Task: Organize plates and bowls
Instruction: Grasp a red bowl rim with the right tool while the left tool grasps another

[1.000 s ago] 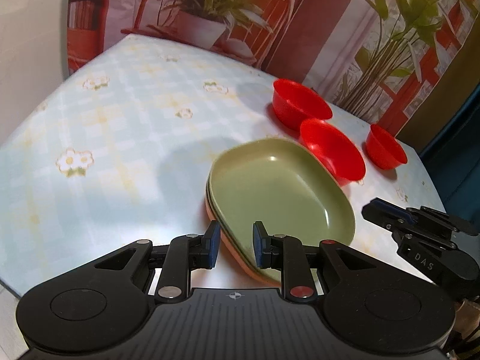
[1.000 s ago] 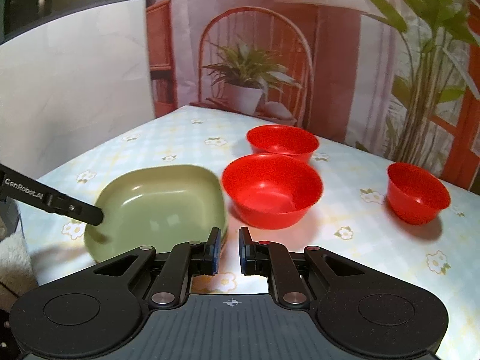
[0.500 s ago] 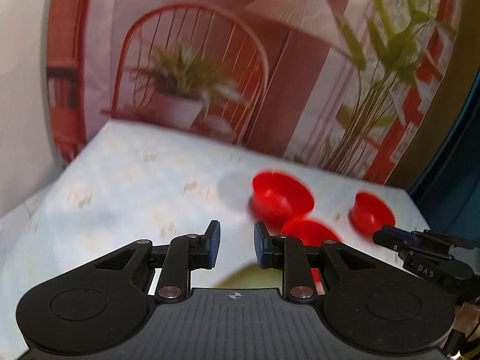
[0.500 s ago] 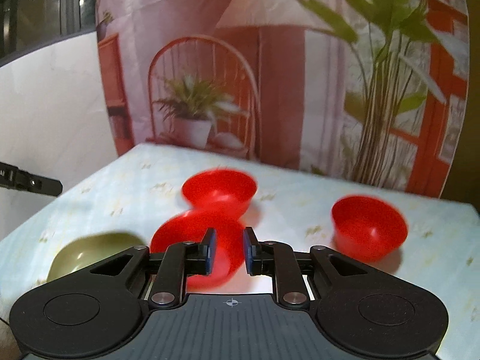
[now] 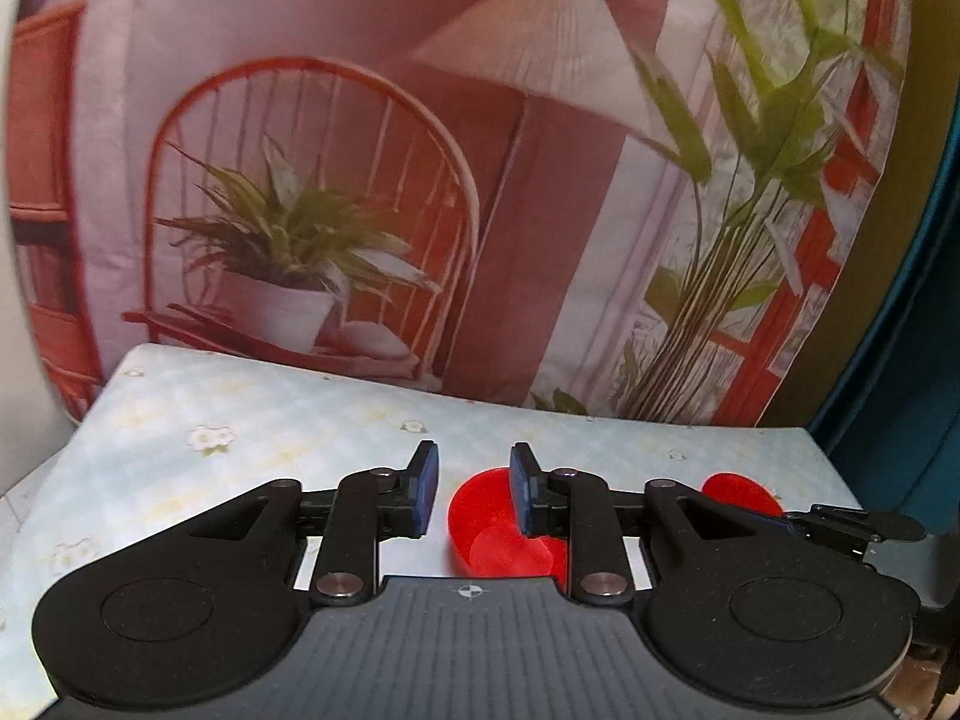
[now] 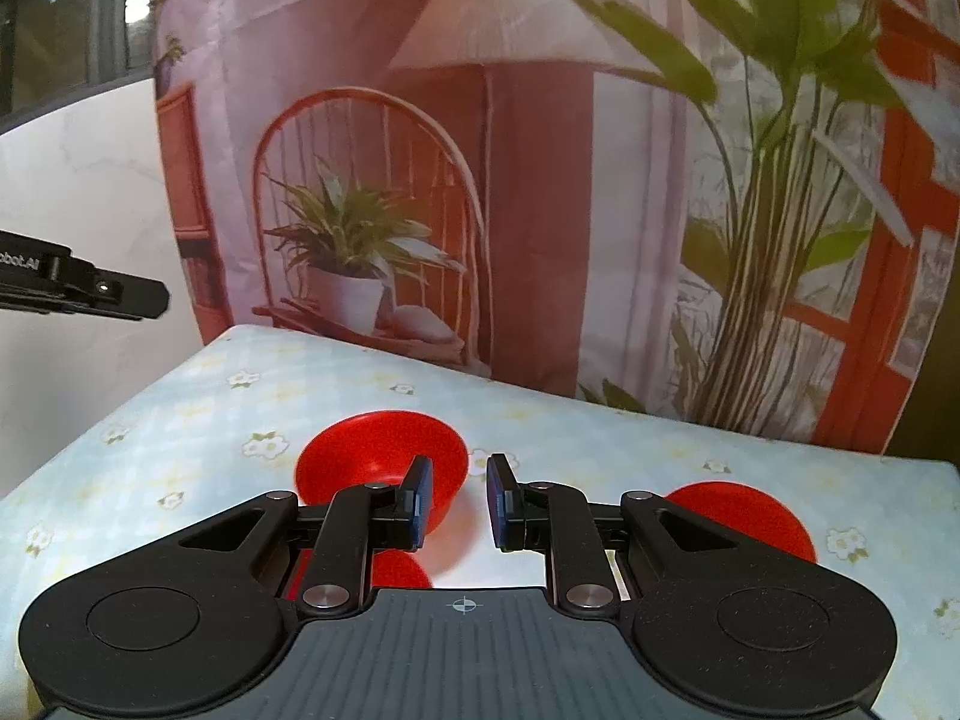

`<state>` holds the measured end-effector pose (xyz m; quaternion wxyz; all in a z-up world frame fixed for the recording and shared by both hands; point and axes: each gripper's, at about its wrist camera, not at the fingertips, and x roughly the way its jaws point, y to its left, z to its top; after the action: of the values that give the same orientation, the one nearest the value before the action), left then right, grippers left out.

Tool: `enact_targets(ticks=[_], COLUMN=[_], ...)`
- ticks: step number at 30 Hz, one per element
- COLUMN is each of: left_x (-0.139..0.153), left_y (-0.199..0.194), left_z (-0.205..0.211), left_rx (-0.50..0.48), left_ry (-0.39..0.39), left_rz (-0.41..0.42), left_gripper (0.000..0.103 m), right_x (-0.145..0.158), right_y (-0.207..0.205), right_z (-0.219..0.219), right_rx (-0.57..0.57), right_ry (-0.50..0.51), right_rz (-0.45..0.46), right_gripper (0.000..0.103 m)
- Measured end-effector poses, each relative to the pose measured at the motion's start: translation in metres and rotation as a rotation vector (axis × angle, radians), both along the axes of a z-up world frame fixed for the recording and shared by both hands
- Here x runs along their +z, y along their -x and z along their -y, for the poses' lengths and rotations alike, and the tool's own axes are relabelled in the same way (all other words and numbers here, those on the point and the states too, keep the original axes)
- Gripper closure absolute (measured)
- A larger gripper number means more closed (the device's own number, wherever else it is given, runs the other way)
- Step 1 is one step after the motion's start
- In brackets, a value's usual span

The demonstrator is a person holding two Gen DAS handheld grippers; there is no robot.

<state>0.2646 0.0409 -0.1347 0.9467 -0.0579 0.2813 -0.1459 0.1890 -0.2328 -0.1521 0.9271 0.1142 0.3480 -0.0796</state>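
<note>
- Right wrist view: the flowered table (image 6: pixel 180 408) carries three red bowls: far one (image 6: pixel 372 450), right one (image 6: pixel 756 519), near one (image 6: pixel 399 573) half hidden.
- Right gripper (image 6: pixel 459 501) spread, empty.
- Left gripper (image 5: pixel 474 495) spread, empty, above a red bowl (image 5: pixel 486 531).

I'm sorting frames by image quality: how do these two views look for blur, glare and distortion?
Left wrist: fisheye bowing at the edges, backdrop slightly soft, left gripper sharp. Right wrist: same curved distortion, red bowl reasonably crisp, a bright patch on the tablecloth just beyond the right gripper, window reflections top left.
</note>
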Motion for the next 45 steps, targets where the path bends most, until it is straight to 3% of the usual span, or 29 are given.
enact_targets(ticks=[2,3,14,19,22,24,28,45], left_x=[-0.013,-0.019,-0.083,-0.095,-0.099,-0.100,-0.097,-0.047], left_y=[-0.015,-0.021,-0.064,-0.072,-0.074,-0.074,-0.070,-0.025], left_z=[0.006,0.008,0.020,0.020,0.019,0.018,0.018,0.027], left_rx=[-0.011,-0.017,-0.070,-0.072,-0.084,-0.082,-0.084,-0.129], left_ry=[-0.011,-0.014,-0.013,-0.003,0.005,0.009,-0.002,-0.052], left_rz=[-0.036,-0.053,-0.223,-0.261,-0.266,-0.268,-0.252,-0.176], left_gripper=[0.056,0.055,0.055,0.058,0.073,0.081,0.085,0.085], right_x=[-0.008,-0.013,-0.064,-0.079,-0.085,-0.087,-0.088,-0.041], right_y=[-0.009,-0.015,-0.055,-0.063,-0.064,-0.065,-0.066,-0.030], right_z=[0.005,0.007,0.009,0.011,0.013,0.014,0.012,0.008], right_rx=[-0.014,-0.022,-0.044,-0.056,-0.060,-0.059,-0.047,-0.061], right_ry=[-0.022,-0.035,-0.132,-0.174,-0.200,-0.210,-0.214,-0.197], right_rz=[-0.011,-0.018,-0.097,-0.109,-0.115,-0.113,-0.108,0.008], right_gripper=[0.085,0.085,0.084,0.084,0.084,0.084,0.087,0.090])
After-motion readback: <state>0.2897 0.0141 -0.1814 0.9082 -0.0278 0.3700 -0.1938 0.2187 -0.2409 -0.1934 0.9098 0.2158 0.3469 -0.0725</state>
